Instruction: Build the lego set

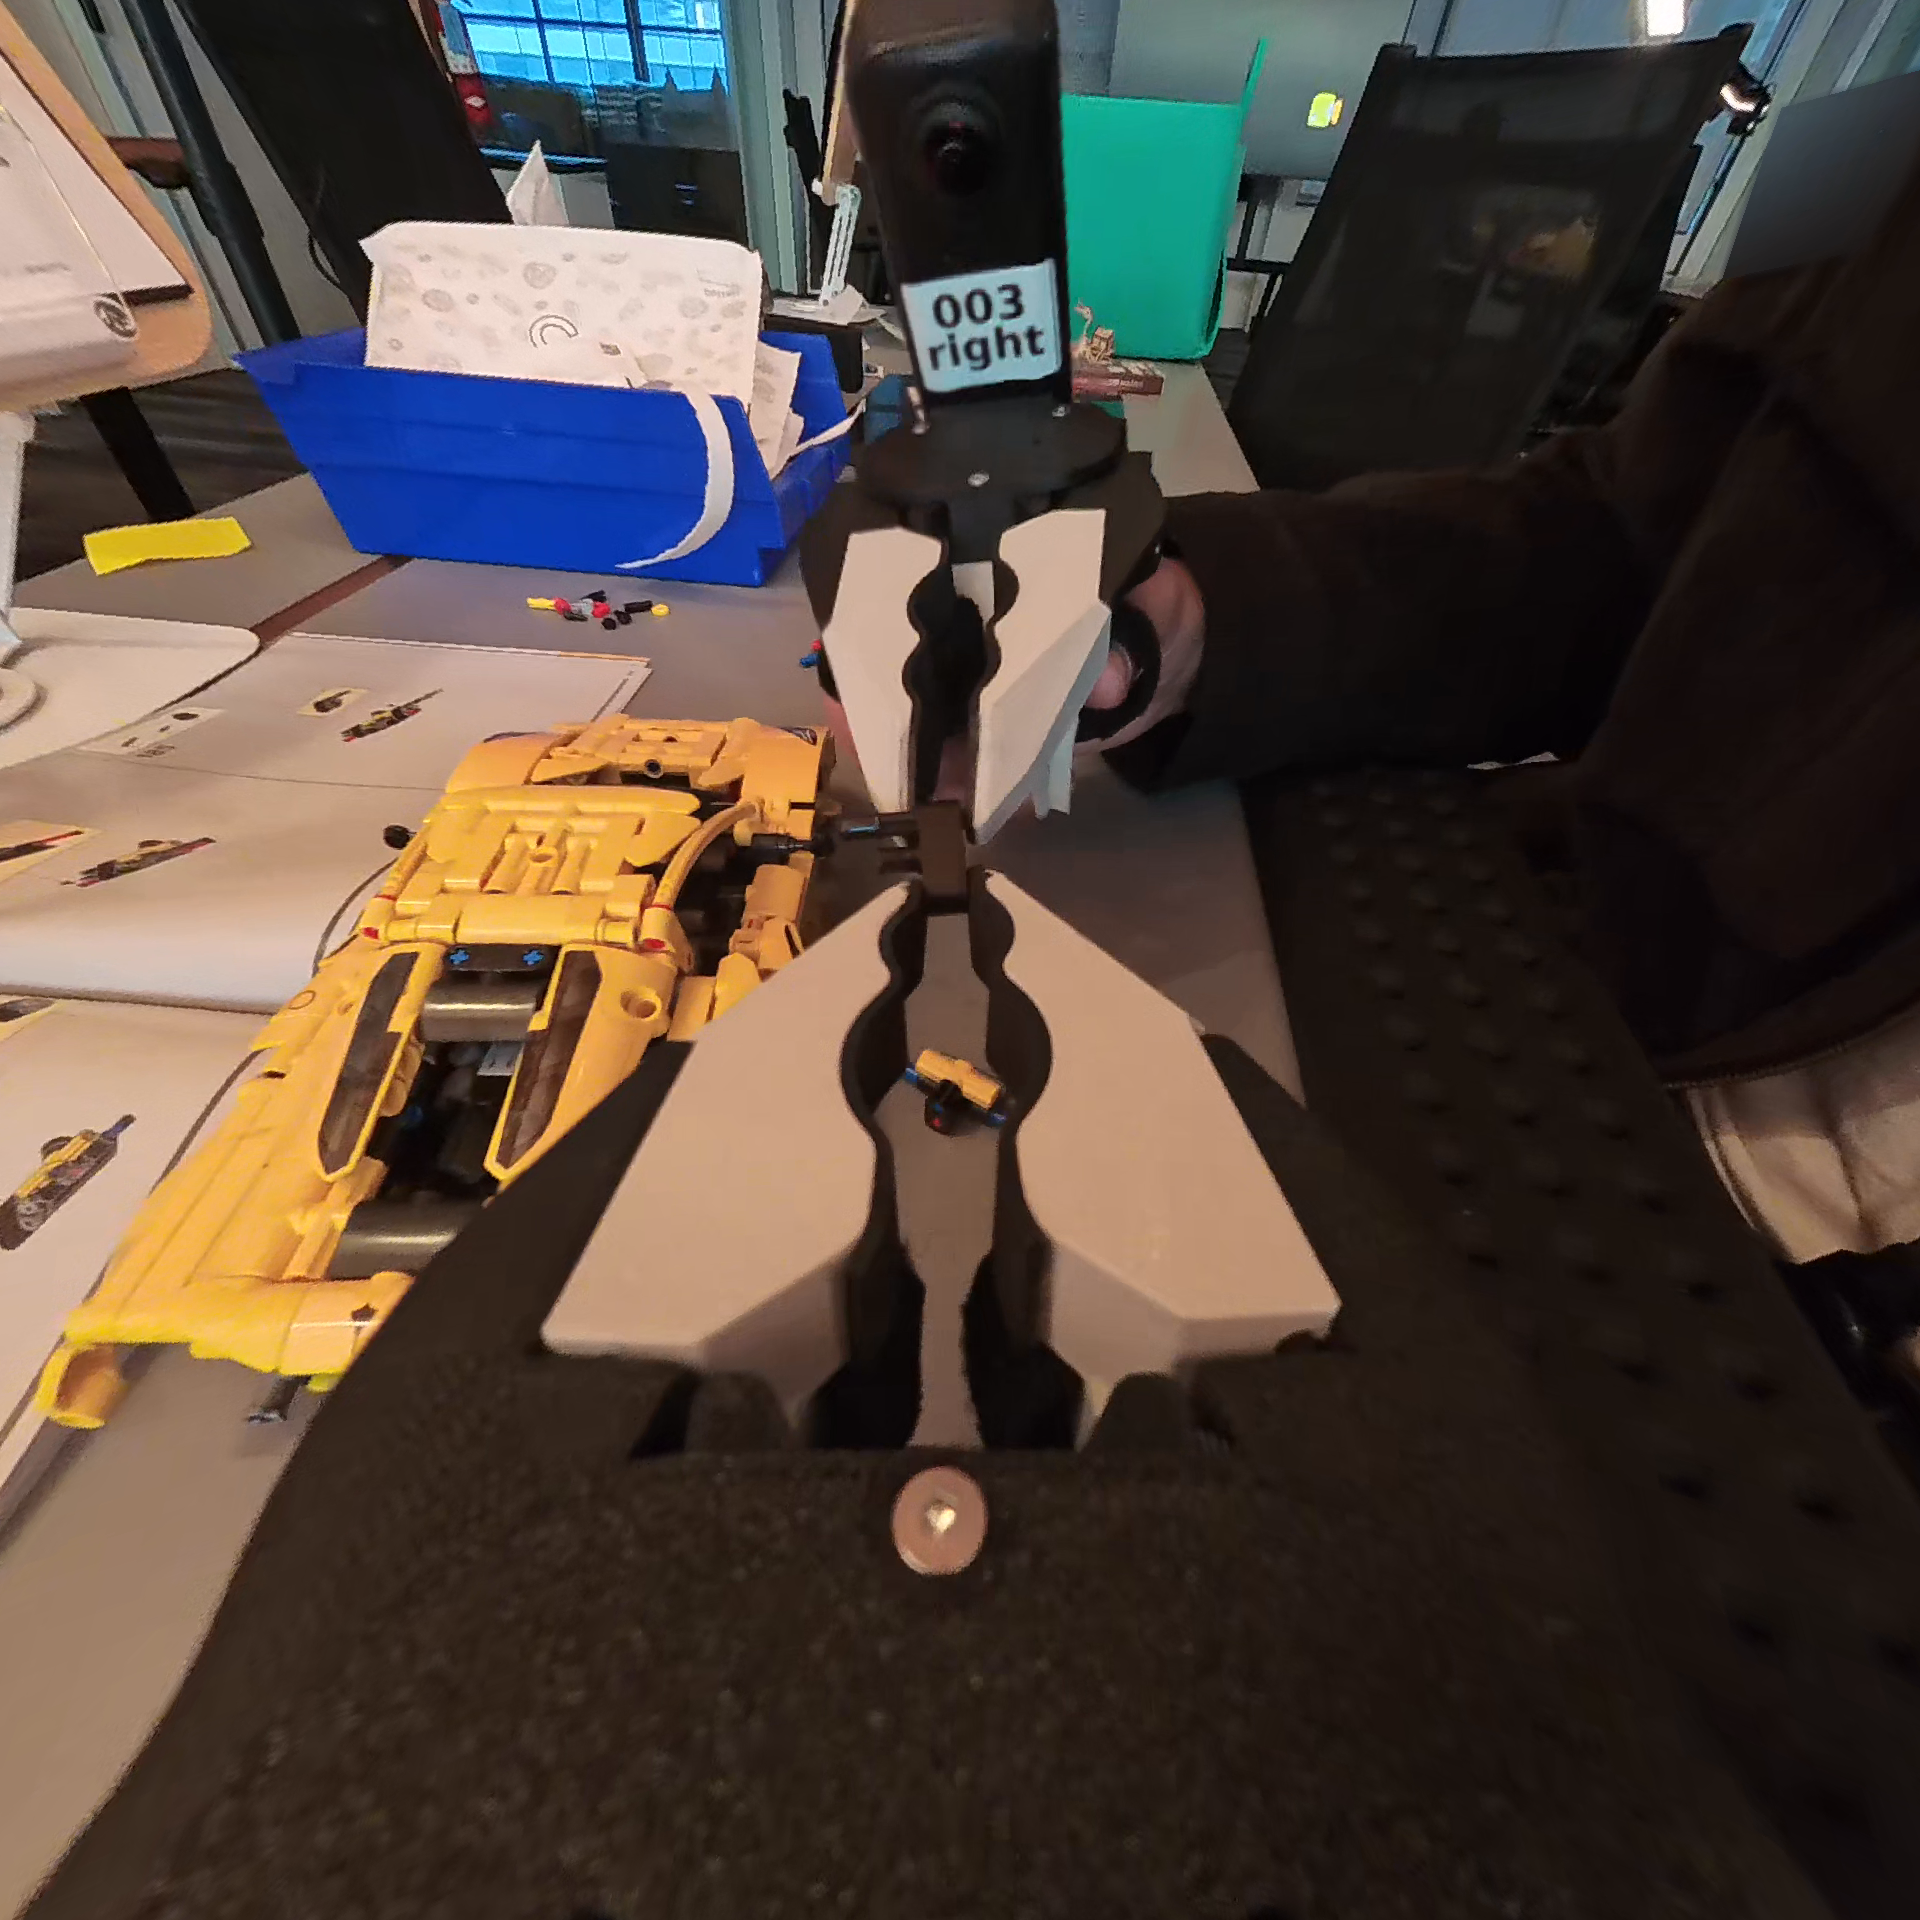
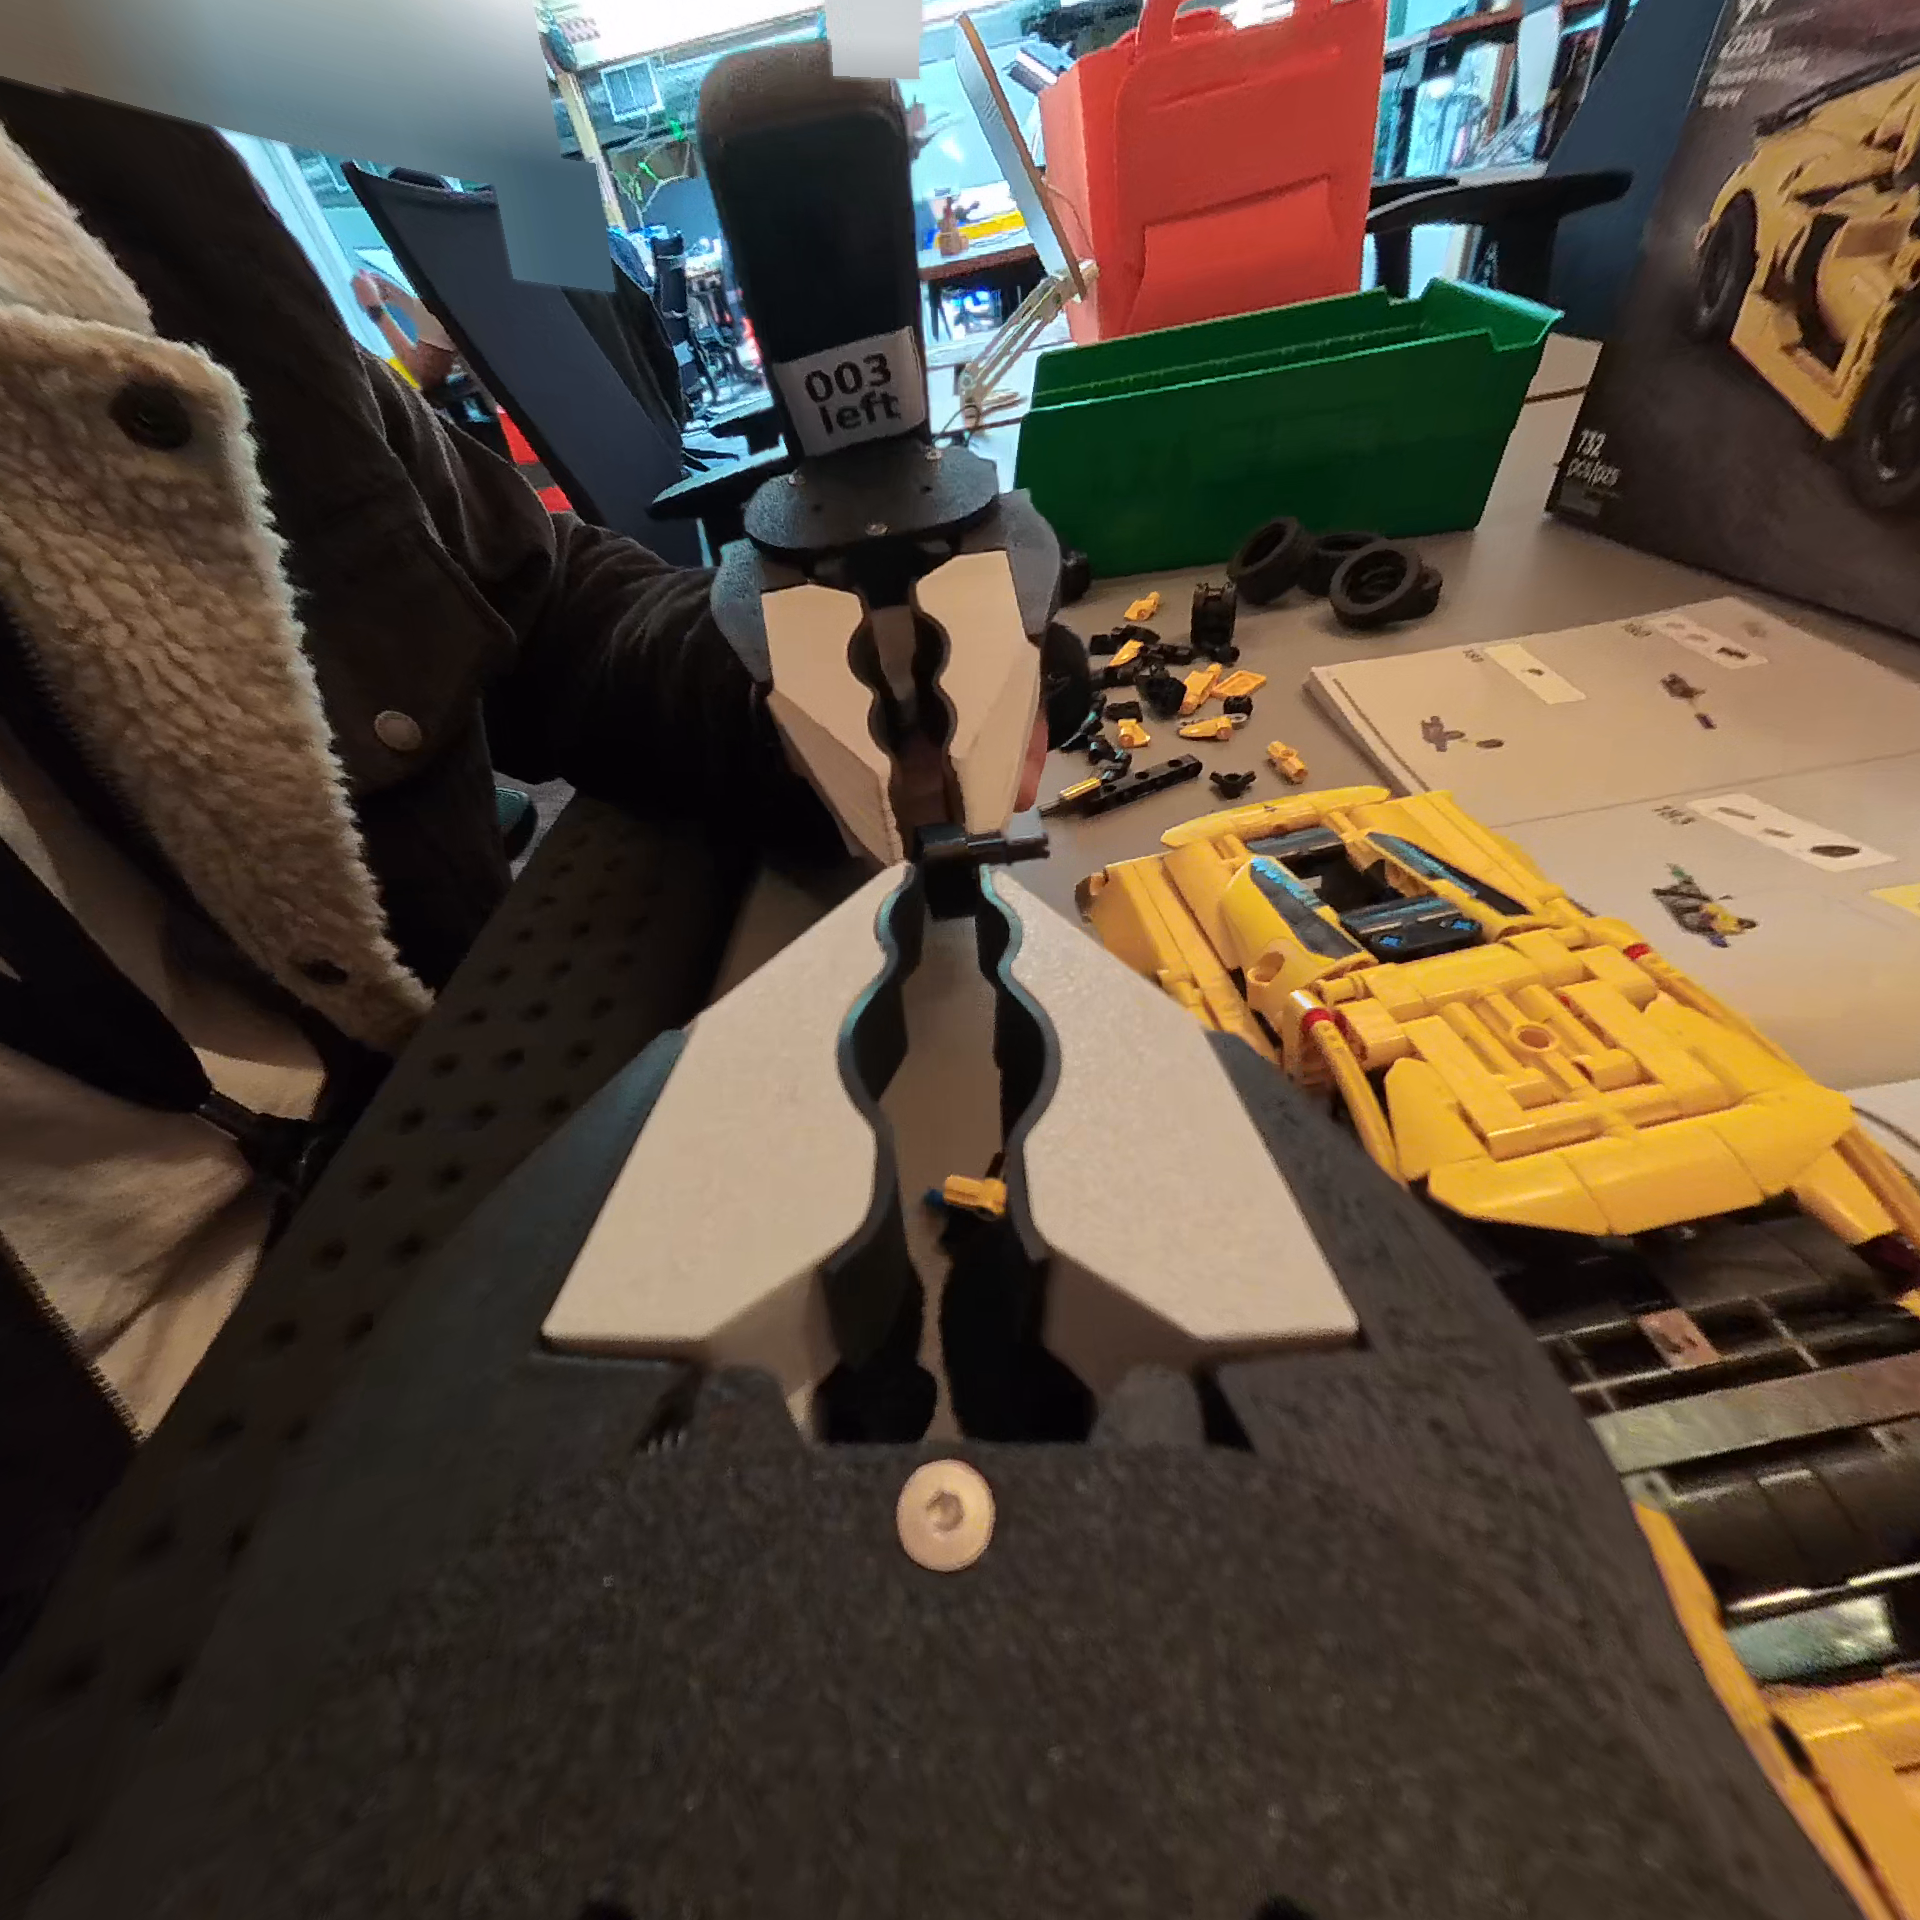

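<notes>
**Meanwhile, two grippers meet on one small black piece**

Nearest, the left gripper [image 1: 940, 883] and right gripper [image 2: 948, 883] face tip to tip just beside the yellow Lego car [image 1: 499, 997]. Each is clenched on the same small black pin assembly [image 1: 925, 842], one from either end. Below them, beside the car, a tiny yellow-and-black sub-part [image 1: 954, 1091] lies on the grey table [image 1: 1143, 914].

The risk, as I judge it — the two grips pull or twist unevenly, and the black piece pops free or its pin separates, dropping among the loose bits. A skewed push would also jam the join.

Beyond the car lie the open instruction booklet [image 2: 1662, 727], scattered black and yellow parts [image 2: 1174, 696] and black tyres [image 2: 1340, 577]. Farther still, a green bin [image 2: 1268, 436] — contents hidden — and a blue bin [image 1: 540, 468] holding crumpled white paper bags.
</notes>
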Motion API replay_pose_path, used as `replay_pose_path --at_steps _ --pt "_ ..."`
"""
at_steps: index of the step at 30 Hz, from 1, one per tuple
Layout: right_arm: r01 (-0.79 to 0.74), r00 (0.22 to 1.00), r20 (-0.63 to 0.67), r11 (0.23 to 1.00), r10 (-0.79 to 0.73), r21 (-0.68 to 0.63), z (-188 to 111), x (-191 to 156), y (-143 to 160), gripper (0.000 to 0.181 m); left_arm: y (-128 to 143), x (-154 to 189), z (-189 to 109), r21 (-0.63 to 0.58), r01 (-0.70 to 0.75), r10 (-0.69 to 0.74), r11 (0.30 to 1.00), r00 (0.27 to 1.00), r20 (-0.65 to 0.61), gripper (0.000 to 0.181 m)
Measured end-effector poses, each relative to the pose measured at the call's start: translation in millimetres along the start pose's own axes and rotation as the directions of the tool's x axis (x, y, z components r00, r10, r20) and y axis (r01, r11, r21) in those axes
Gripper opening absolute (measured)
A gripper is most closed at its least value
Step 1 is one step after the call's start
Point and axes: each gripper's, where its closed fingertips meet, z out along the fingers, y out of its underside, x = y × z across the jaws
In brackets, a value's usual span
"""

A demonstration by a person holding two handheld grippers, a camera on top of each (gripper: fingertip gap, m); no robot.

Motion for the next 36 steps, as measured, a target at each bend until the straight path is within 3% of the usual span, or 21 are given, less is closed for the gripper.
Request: replay_pose_path --at_steps 8,16,21,29,36 --pt "-0.037 0.998 0.054 0.999 0.036 0.015 0 -5 -3 0.006 -6 5 -1 0.038 0.061 -0.059 0.997 0.997 -0.053 0.007" --pt "-0.213 0.969 0.154 0.969 0.192 0.129 1 -5 -15 0.006 -22 1 -8 0.134 0.187 -0.174 0.973 0.979 -0.105 0.007" --pt "-0.329 0.932 0.222 0.925 0.285 0.191 -4 -1 -26 0.006 -29 -2 -12 0.188 0.236 -0.214 0.954 0.968 -0.129 0.007" --pt "-0.556 0.828 0.337 0.737 0.448 0.385 -49 30 -53 0.006 -29 -12 -15 0.208 0.243 -0.229 0.947 0.969 -0.092 0.006" --pt "-0.56 0.823 0.348 0.744 0.448 0.365 -46 27 -52 0.006 -26 -11 -13 0.195 0.217 -0.205 0.956 0.975 -0.08 0.006"
